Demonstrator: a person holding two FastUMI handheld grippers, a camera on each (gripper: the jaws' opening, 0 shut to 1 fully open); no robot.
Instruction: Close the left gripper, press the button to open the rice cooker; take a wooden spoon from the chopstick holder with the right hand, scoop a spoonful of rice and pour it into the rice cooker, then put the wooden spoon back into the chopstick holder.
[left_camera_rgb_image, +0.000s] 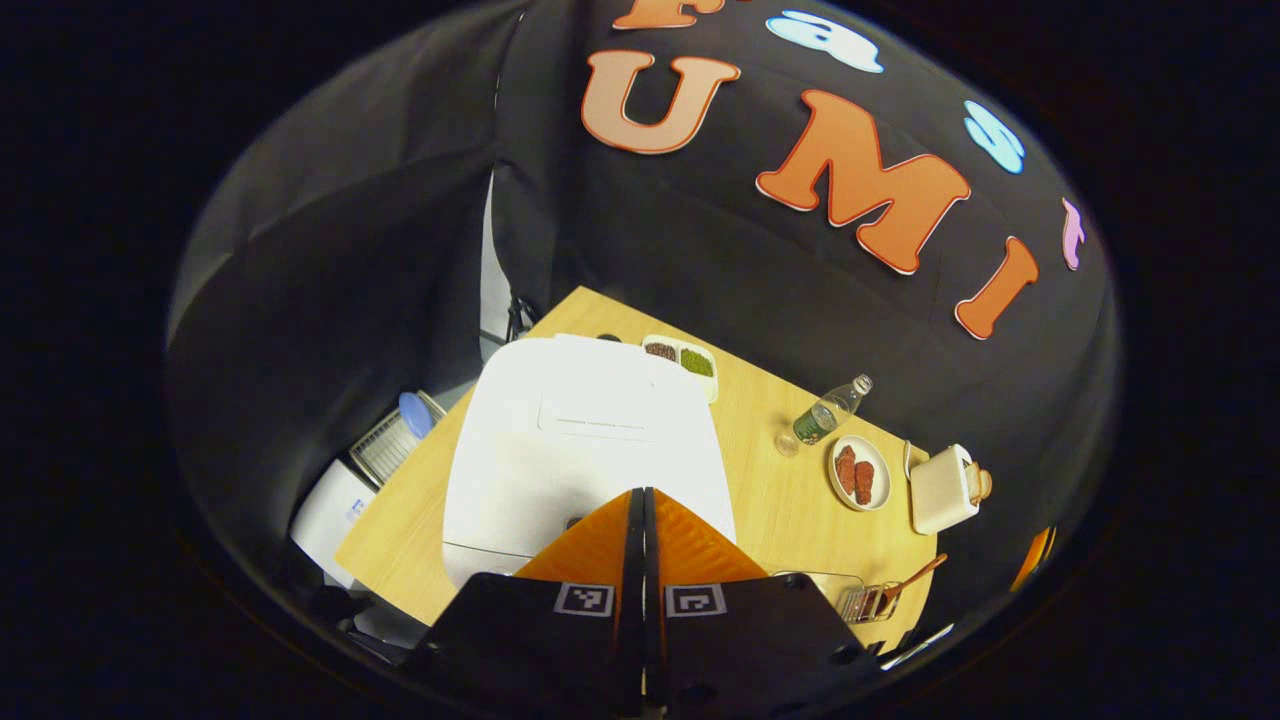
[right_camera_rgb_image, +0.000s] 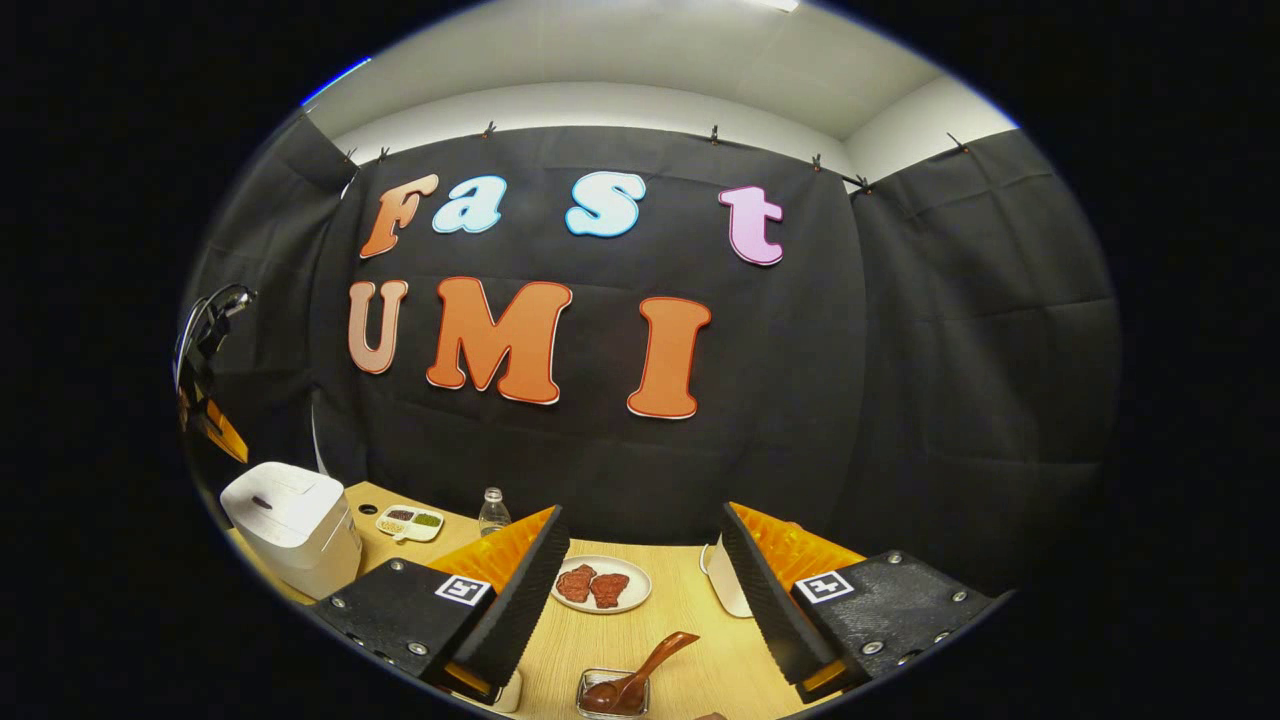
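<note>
Already pinched together, the left gripper (left_camera_rgb_image: 643, 500) hung empty above the cooker (left_camera_rgb_image: 570, 440), whose lid looked down, button unpressed. Ahead, between the wide-spread, empty jaws of the right gripper (right_camera_rgb_image: 640, 580), the spoon (right_camera_rgb_image: 640, 668) waited in its holder (right_camera_rgb_image: 612, 693).

Left gripper (left_camera_rgb_image: 645, 520) and right gripper (right_camera_rgb_image: 640, 580) — ribbed orange fingers, black screwed bodies, 2 square black-and-white markers each
</note>
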